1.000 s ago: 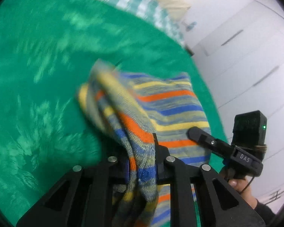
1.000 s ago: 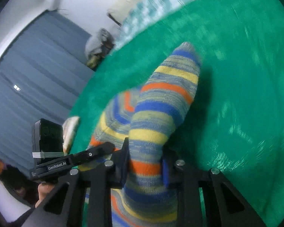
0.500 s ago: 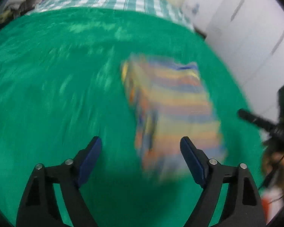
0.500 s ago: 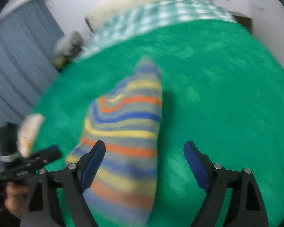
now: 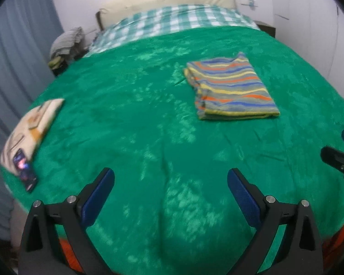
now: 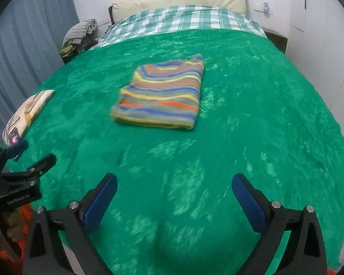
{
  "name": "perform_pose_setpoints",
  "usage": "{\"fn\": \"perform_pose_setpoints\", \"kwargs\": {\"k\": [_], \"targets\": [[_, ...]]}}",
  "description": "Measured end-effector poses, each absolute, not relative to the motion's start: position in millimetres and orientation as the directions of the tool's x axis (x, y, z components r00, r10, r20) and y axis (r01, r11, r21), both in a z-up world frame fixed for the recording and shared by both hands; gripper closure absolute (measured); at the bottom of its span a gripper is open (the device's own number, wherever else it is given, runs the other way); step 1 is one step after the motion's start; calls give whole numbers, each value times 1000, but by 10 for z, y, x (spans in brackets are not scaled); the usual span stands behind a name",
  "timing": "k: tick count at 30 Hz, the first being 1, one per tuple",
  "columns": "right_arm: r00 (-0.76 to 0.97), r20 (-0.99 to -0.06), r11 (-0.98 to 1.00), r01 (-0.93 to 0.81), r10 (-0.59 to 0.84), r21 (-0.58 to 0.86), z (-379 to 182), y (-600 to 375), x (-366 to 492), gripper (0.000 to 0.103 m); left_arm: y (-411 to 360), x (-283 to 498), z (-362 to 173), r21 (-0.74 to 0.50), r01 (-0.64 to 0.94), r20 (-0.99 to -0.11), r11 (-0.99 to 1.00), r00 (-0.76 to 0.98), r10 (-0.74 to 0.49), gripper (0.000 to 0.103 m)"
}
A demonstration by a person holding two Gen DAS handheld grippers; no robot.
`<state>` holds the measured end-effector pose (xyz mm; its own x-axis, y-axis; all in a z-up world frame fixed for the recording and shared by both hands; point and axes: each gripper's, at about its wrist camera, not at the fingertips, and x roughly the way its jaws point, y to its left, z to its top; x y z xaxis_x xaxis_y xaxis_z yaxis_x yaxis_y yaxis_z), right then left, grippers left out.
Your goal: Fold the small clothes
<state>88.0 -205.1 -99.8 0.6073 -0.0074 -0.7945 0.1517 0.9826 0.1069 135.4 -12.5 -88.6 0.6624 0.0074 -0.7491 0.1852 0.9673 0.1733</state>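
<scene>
A striped garment (image 5: 231, 89) in blue, orange, yellow and grey lies folded flat on the green blanket (image 5: 130, 123); it also shows in the right wrist view (image 6: 160, 96). My left gripper (image 5: 170, 181) is open and empty, well back from the garment near the bed's front edge. My right gripper (image 6: 174, 185) is open and empty, also well back from it. The right gripper shows at the right edge of the left wrist view (image 5: 339, 160). The left gripper shows at the lower left of the right wrist view (image 6: 23, 174).
A cream pillow (image 5: 32, 128) with a phone (image 5: 25, 171) on it lies at the bed's left edge. A checked sheet (image 5: 172, 23) and headboard are at the far end. A pile of clothes (image 5: 66, 43) sits far left, beside grey curtains (image 5: 9, 57).
Both grippers were shut on the striped garment, then opened and let it go. Both have pulled back toward the bed's front edge, leaving the garment folded flat on the blanket.
</scene>
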Motion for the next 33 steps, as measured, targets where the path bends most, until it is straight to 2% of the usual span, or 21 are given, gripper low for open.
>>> {"fn": "perform_pose_setpoints", "kwargs": {"k": [7,13,17,22,33], "targets": [[629,-776,988,139,-32,72,-575,-1783,591,1,27,1093,-581,78,168,-769,983,637,-48,4],[641,-765,993,121,-65,16,-314,-1562,377,1,13,907,-348,166,160,-707,973,707,4,2],[638,-765,993,119,-84,-10,-196,-1456,288,1,59,830,-245,148,179,-691,973,722,-28,1],[639,-757,988,142,-134,-55,-136,-1407,180,1,69,817,-225,101,203,-715,974,695,-71,0],[652,-736,980,181,-184,-85,41,-1442,17,1,-17,794,-114,73,197,-715,978,694,-86,0]]}}
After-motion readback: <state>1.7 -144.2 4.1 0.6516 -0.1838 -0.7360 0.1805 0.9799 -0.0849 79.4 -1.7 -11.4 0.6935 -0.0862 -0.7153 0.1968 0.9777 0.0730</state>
